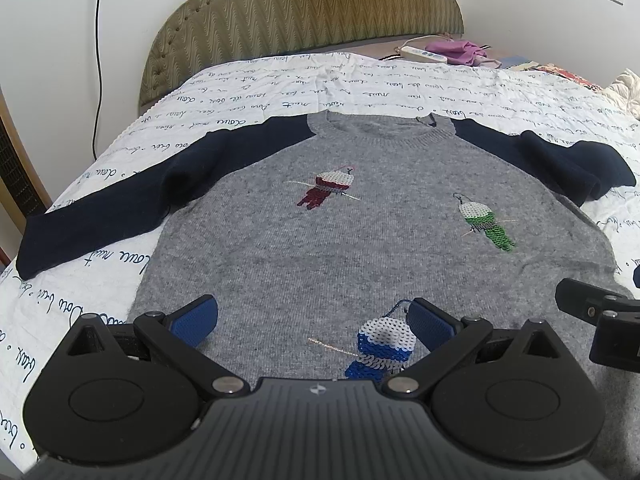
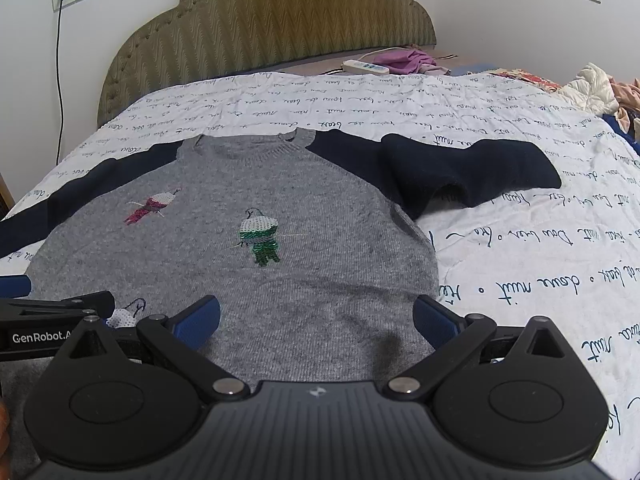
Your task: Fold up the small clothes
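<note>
A grey sweater (image 1: 360,240) with navy sleeves is seen laid flat, front up, on a bed (image 1: 280,80) covered by a white sheet printed with handwriting, its neckline pointing towards the padded headboard (image 1: 304,12). Both sleeves are spread outward, the one on the right being bunched and folded on itself (image 2: 472,176). Three sequinned birds are shown on the chest: red (image 1: 326,190), green (image 1: 486,224) and blue (image 1: 380,348). The left gripper (image 1: 314,324) is held over the lower hem with its blue-padded fingers spread wide, nothing being clamped between them. The right gripper (image 2: 316,320) is likewise held apart over the hem, just beside the left one. A power strip (image 2: 364,67) and purple cloth (image 2: 408,60) are seen near the headboard.
</note>
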`<state>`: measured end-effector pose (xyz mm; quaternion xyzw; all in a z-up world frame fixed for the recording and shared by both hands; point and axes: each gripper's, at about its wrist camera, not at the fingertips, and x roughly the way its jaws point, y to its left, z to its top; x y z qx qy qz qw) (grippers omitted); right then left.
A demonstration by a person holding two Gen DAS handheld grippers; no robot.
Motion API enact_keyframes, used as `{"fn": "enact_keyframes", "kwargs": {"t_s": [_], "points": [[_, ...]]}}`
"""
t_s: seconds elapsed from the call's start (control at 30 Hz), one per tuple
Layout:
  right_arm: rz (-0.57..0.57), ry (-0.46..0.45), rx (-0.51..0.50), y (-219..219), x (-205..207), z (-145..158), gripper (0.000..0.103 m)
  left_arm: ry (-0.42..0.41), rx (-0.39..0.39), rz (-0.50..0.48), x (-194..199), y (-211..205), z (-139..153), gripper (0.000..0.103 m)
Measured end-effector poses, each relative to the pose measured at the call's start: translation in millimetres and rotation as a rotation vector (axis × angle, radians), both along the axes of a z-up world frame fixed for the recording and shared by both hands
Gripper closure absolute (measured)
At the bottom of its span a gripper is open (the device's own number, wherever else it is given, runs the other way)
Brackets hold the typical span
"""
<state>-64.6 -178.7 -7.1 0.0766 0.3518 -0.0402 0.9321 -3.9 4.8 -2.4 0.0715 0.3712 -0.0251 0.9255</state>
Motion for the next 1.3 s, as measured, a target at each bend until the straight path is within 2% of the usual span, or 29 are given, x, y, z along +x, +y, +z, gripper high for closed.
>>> {"fn": "enact_keyframes", "kwargs": {"t_s": [0.4, 0.6, 0.8, 1.0, 1.2, 1.3], "points": [[0.012, -0.015, 0.006, -4, 4, 4, 0.000, -0.006, 0.011, -0.005, 5, -3, 5, 0.000], [0.025, -0.124, 0.059, -39, 14, 7, 0.000, -0.021, 0.015, -0.033, 13, -11, 7, 0.000], [-0.088, -0.139, 0.290, -129, 41, -9, 0.000, -0.029, 0.005, -0.066, 25, -23, 8, 0.001], [-0.296, -0.137, 0.482, -221, 67, -36, 0.000, -0.018, -0.001, -0.095, 36, -40, 5, 0.001], [-0.401, -0.208, 0.770, -291, 97, -77, 0.000, -0.006, 0.033, -0.107, 45, -52, -1, 0.001], [-0.447, -0.260, 0.841, -308, 115, -88, 0.000, 0.008, 0.050, -0.100, 52, -54, -4, 0.001]]}}
